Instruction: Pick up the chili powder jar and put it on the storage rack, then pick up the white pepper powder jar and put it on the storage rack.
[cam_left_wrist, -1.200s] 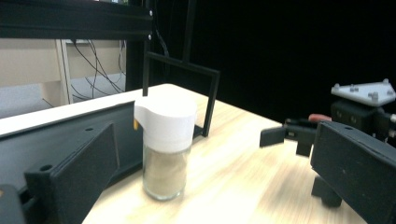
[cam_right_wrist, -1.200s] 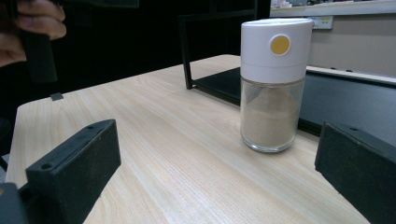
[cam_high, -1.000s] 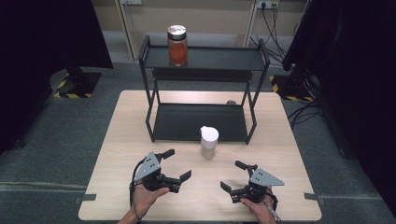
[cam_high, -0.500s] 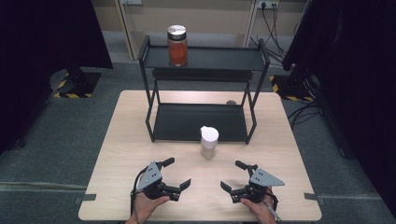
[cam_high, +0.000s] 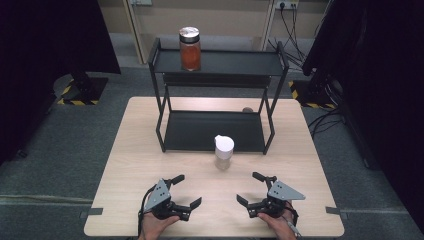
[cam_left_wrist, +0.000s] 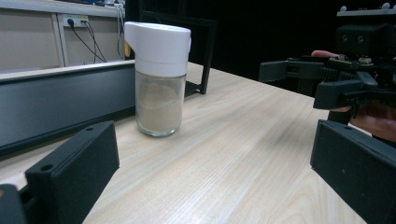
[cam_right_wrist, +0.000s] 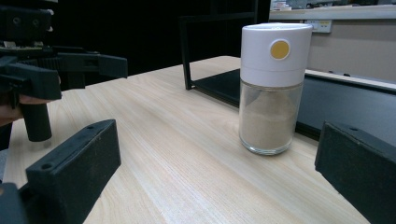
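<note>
A glass jar (cam_high: 223, 152) with a white cap stands upright on the tabletop (cam_high: 135, 150), just in front of the lower shelf of a black metal rack (cam_high: 215, 130) and holding a pale powder that fills most of its clear lower part. In the right gripper view the jar's cap carries a round yellow dot facing the camera. Both grippers sit low near the front edge of the tabletop, well apart from the jar and from each other. The left gripper (cam_high: 182, 192) is held in a hand at the left, its jaws spread wide with nothing between them. The right gripper (cam_high: 250, 188) is held in a hand at the right, its jaws likewise spread and empty. Both point inward toward the jar, which stands between them and farther back. On the rack's top shelf stands a second jar (cam_high: 190, 48), filled with something orange-red and closed with a metal lid.
</note>
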